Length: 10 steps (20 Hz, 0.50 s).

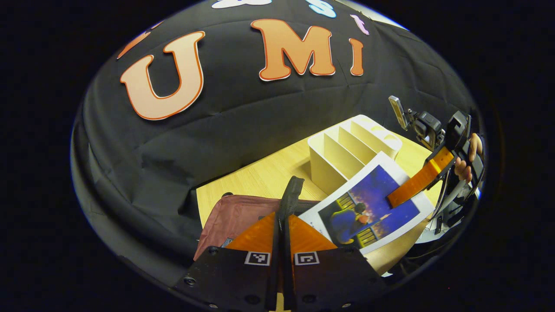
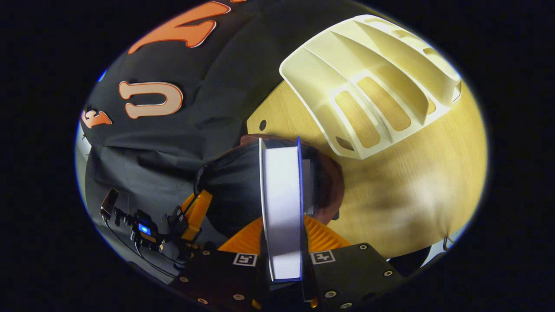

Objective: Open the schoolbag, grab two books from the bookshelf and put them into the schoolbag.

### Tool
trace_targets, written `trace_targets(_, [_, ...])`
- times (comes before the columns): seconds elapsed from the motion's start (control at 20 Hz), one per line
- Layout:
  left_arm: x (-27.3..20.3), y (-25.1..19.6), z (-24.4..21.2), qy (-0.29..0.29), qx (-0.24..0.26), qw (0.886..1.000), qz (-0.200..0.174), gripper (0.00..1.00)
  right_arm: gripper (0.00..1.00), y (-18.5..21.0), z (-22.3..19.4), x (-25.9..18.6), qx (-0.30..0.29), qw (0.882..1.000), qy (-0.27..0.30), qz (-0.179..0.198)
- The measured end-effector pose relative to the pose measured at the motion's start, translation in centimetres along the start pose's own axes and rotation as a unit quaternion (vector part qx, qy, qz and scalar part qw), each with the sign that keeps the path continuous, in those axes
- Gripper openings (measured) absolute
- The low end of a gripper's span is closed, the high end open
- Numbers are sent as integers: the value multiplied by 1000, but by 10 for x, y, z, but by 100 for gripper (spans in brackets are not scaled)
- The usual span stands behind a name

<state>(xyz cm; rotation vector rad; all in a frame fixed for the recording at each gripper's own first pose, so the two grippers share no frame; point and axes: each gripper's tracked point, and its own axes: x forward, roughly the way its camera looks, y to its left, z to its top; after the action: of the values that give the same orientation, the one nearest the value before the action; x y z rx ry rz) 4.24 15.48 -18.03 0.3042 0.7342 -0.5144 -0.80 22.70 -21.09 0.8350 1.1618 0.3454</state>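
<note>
The right gripper (image 2: 284, 242) is clamping a book (image 2: 282, 203) between its fingers, page edges facing the camera, spine pointing away. Just beyond the book's far end, the bag (image 2: 236, 190) is lying with its dark mouth gaping. Farther ahead and to that gripper's right, the shelf (image 2: 373, 82) is standing on the table (image 2: 416, 190), its slots bare.

The left gripper (image 1: 284, 216) is pinching the bag's strap (image 1: 291, 193), fingers closed tight on it, pulling it up. The bag's reddish cloth (image 1: 234, 214) is spreading out just ahead and to its left. To its right, the book's cover (image 1: 368, 203) is hanging tilted above the table, the other gripper gripping its upper corner, a hand (image 1: 466, 162) behind it.

The step in hand seems to be sliding this book into the bag. Doing it well probably means keeping the strap taut so the mouth is staying wide, aiming the book's leading edge at the dark gap rather than the rim, lowering it in edge first, and letting go only once the bag is taking its weight. Whether another book is already inside cannot be told.
</note>
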Motion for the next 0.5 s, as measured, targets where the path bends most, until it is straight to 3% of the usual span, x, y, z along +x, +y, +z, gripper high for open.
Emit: trace_targets(0.5, [-8, -14, 2, -9, 1, 1000, -11, 6, 30, 7, -14, 71, 19, 1000, -16, 12])
